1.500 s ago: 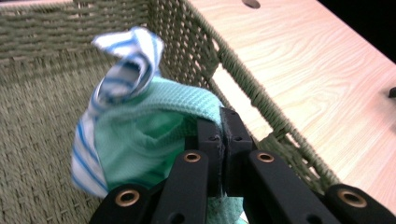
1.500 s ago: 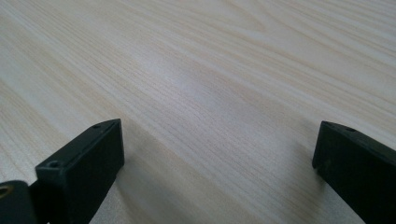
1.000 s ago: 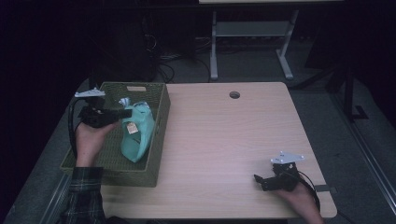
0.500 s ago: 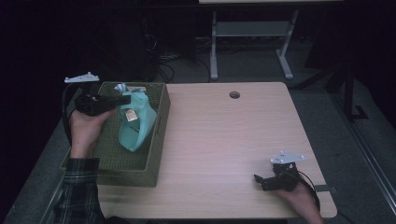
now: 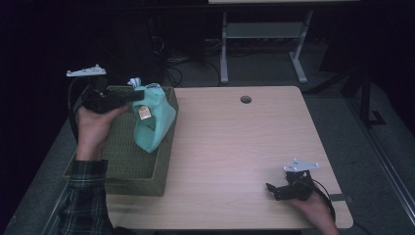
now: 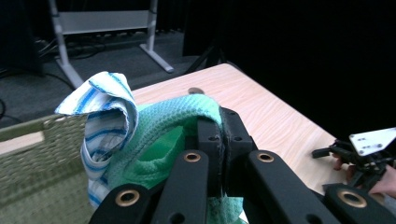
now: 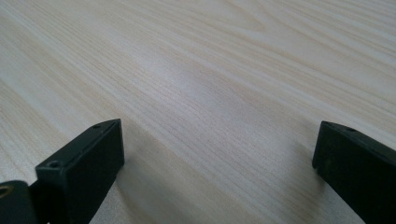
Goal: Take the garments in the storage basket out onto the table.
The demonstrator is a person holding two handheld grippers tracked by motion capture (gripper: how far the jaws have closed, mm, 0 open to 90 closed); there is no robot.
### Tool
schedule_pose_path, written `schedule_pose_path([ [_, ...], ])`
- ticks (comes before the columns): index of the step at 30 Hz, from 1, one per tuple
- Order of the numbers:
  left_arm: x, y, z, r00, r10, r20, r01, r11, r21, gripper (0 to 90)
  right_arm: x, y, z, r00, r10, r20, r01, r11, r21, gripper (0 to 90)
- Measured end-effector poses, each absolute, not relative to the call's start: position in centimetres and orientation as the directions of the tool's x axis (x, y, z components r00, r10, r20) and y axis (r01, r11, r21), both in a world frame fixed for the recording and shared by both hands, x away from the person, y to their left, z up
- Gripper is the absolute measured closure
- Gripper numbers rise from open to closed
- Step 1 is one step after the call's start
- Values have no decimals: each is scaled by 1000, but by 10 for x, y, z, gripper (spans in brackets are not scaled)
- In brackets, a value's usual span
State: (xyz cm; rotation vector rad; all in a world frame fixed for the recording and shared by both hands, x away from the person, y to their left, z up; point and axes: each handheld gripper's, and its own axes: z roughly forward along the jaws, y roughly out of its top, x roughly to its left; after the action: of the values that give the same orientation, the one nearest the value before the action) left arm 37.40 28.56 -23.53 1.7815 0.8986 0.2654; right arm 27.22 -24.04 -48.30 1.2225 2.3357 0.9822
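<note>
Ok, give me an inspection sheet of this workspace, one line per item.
Surface: light wooden table, bare apart from a round cable hole.
Job's things: teal waffle-weave cloth hanging over the woven basket; blue-striped white cloth bunched with it.
Clutter: nothing seen.
Grippers: left claw shut on the teal waffle-weave cloth; right claw open, low over the table.
Cables: black cable looping from the left claw.
Surroundings: dark room, metal stand legs behind.
</note>
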Motion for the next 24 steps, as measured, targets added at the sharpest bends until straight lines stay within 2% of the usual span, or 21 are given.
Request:
schedule_pose_path([
  [11, 379, 244, -226, 752, 619, -227, 419, -182, 890, 882, 272, -240, -483, -577, 816, 32, 594, 392, 703, 16],
  [24, 376, 199, -234, 808, 545, -224, 395, -220, 892, 882, 272, -240, -483, -576, 817, 34, 594, 390, 703, 15],
])
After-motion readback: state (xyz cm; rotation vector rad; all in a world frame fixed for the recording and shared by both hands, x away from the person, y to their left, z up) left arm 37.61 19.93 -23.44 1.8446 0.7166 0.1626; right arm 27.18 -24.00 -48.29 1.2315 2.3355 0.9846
